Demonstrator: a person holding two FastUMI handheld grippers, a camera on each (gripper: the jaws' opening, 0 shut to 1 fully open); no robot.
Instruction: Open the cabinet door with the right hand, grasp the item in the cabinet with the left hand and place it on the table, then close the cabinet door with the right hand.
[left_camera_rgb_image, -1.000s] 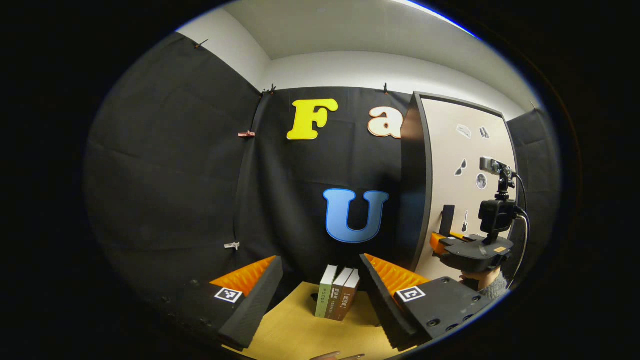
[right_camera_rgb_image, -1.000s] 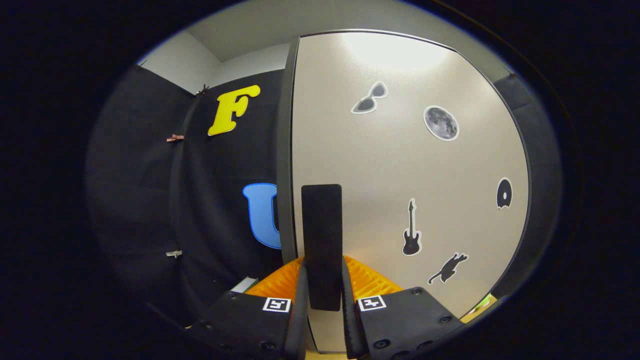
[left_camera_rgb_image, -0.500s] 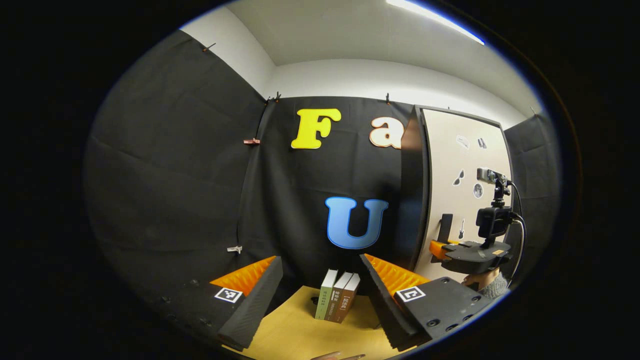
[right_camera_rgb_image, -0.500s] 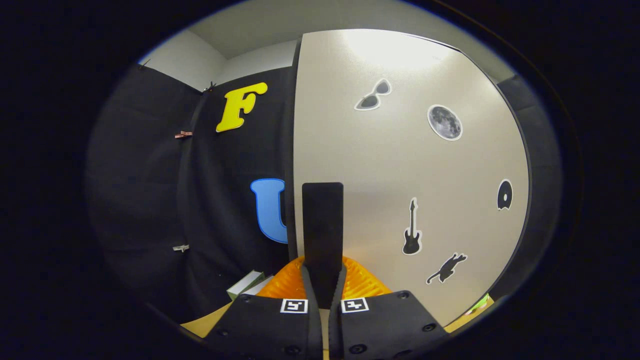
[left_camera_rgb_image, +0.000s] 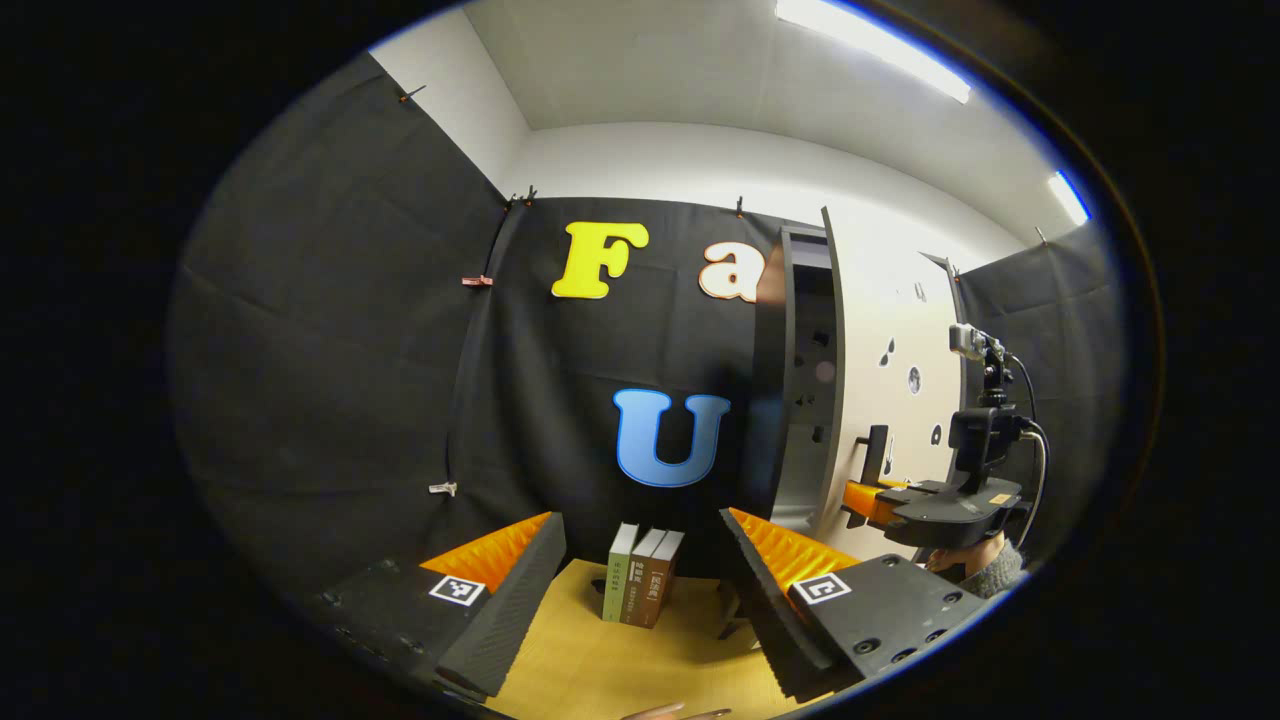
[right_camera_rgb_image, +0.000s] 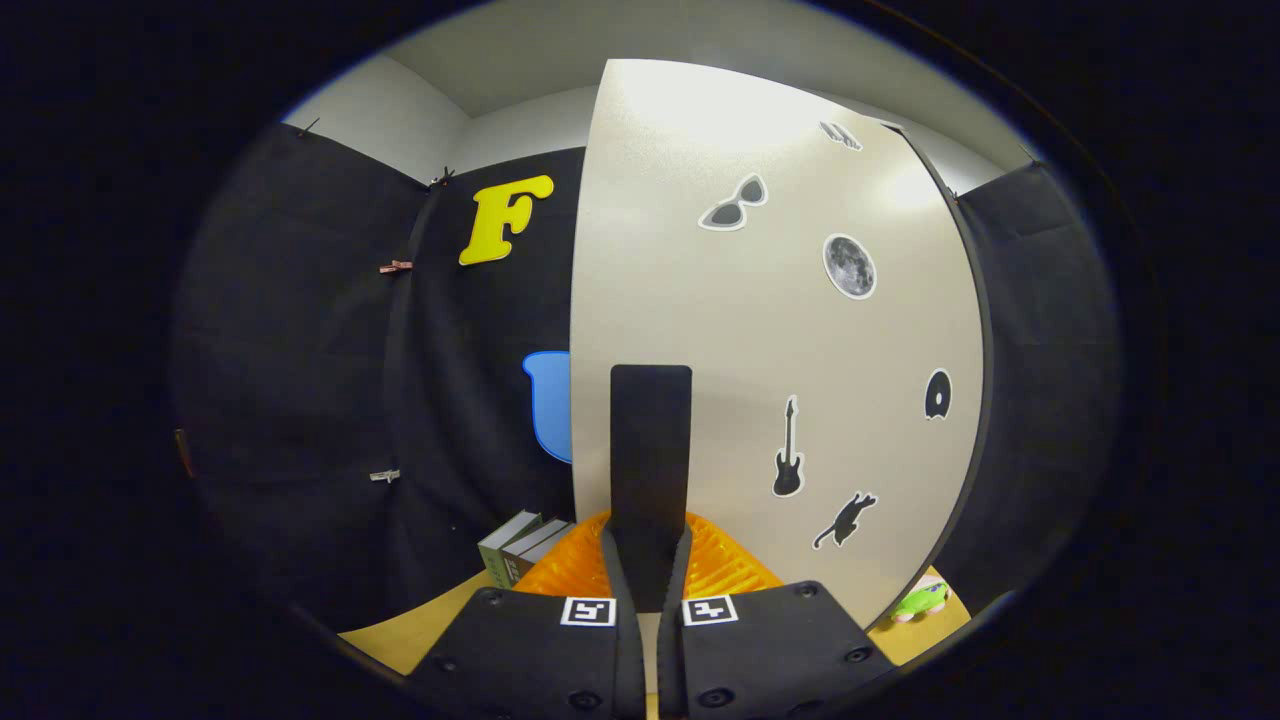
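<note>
The beige cabinet door (right_camera_rgb_image: 760, 350) with small stickers stands partly swung out. My right gripper (right_camera_rgb_image: 648, 570) is shut on its black vertical handle (right_camera_rgb_image: 650, 450), both fingers pressing its lower end. In the left gripper view the same door (left_camera_rgb_image: 900, 400) stands ajar with the right gripper (left_camera_rgb_image: 872, 498) on the handle (left_camera_rgb_image: 876, 450). A narrow strip of the cabinet's inside (left_camera_rgb_image: 810, 400) shows, and what it holds is hidden. My left gripper (left_camera_rgb_image: 640, 565) hangs open over the table, nothing between its fingers.
Three upright books (left_camera_rgb_image: 635, 588) stand on the wooden table (left_camera_rgb_image: 600, 670) against the black cloth, left of the cabinet. They appear again as books (right_camera_rgb_image: 520, 545) in the right gripper view. A small green toy (right_camera_rgb_image: 920, 600) lies on the table past the door's right edge.
The door has swung outward with my right gripper on its handle, opening a gap at its left edge. The right gripper's fingers closed tighter on the handle. The left gripper stayed open.
</note>
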